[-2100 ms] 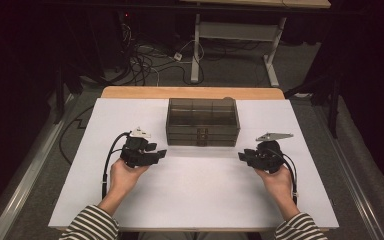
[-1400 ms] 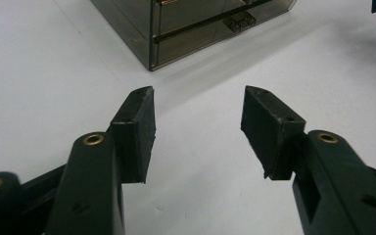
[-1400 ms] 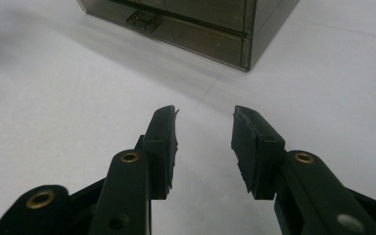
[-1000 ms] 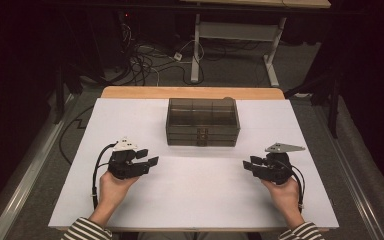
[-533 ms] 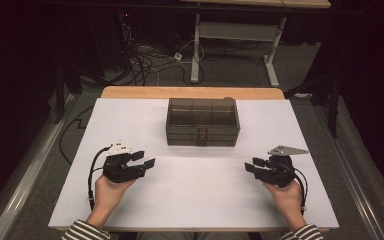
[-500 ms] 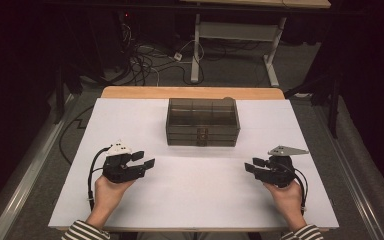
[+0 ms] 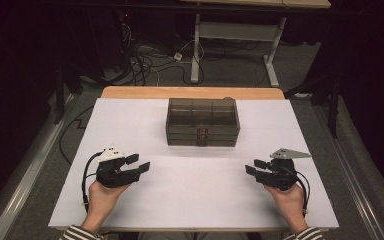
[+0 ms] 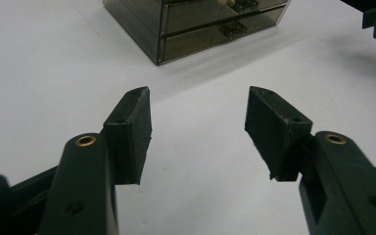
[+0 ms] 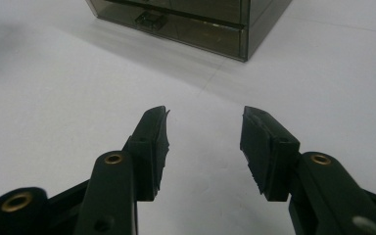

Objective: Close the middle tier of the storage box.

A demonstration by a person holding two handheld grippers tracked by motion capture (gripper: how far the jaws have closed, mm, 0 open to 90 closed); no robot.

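A smoky, see-through plastic drawer box (image 7: 202, 121) stands at the middle back of the white table (image 7: 195, 185). Its drawers look closed, with small latch handles on the front (image 8: 232, 29) (image 9: 149, 19). My left gripper (image 7: 137, 163) rests low at the front left, held in a hand, jaws open and empty, pointing right towards the table's middle. My right gripper (image 7: 252, 166) is at the front right, also open and empty, pointing left. The left gripper view has the box (image 8: 196, 22) ahead between open pads (image 8: 132, 132). The right gripper view has the box (image 9: 191, 22) ahead too.
A wooden strip (image 7: 192, 92) borders the table's far edge. Beyond it the floor holds tangled cables (image 7: 145, 60) and a white desk frame (image 7: 232, 45). A grey three-cornered plate (image 7: 290, 152) tops the right gripper. Bare table lies between the two grippers.
Both hands have drawn back towards the table's front edge and slightly outward, away from the box. The jaws stay open and the box has not moved.
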